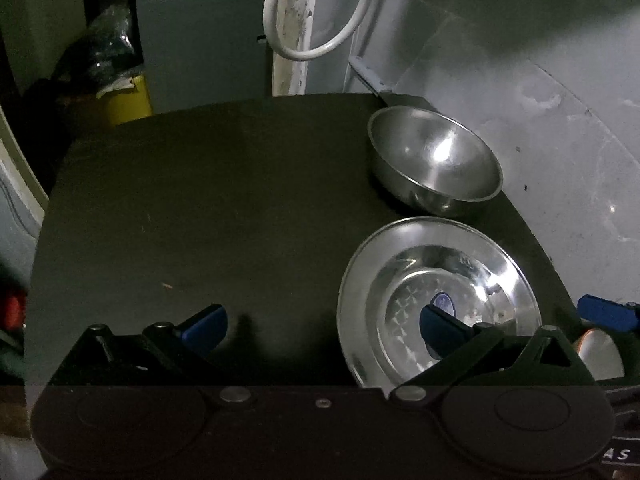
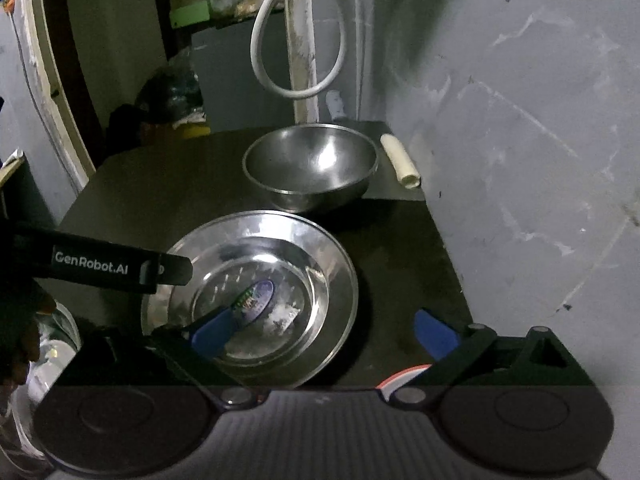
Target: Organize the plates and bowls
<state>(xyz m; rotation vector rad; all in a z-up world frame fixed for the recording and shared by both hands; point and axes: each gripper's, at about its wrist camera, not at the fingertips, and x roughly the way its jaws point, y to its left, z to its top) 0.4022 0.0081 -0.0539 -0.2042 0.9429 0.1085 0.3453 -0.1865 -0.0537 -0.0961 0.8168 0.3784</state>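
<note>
Gleaming under the dim light, a round steel plate (image 2: 256,300) with a broad flat rim and an oval sticker at its centre lies on the matte black surface (image 2: 400,264). Just behind the plate stands a deep steel bowl (image 2: 310,168), smooth and hemispherical. Over the plate, the left claw (image 1: 320,328) and right claw (image 2: 324,330) gape wide, empty. Scuffed grey wall (image 2: 520,120) flanks the plate.

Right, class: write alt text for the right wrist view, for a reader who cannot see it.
The open right gripper hovers over a steel plate on a dark table, one blue finger above the plate, nothing held. A steel bowl sits behind the plate, and the left gripper's black body reaches in from the left.
</note>
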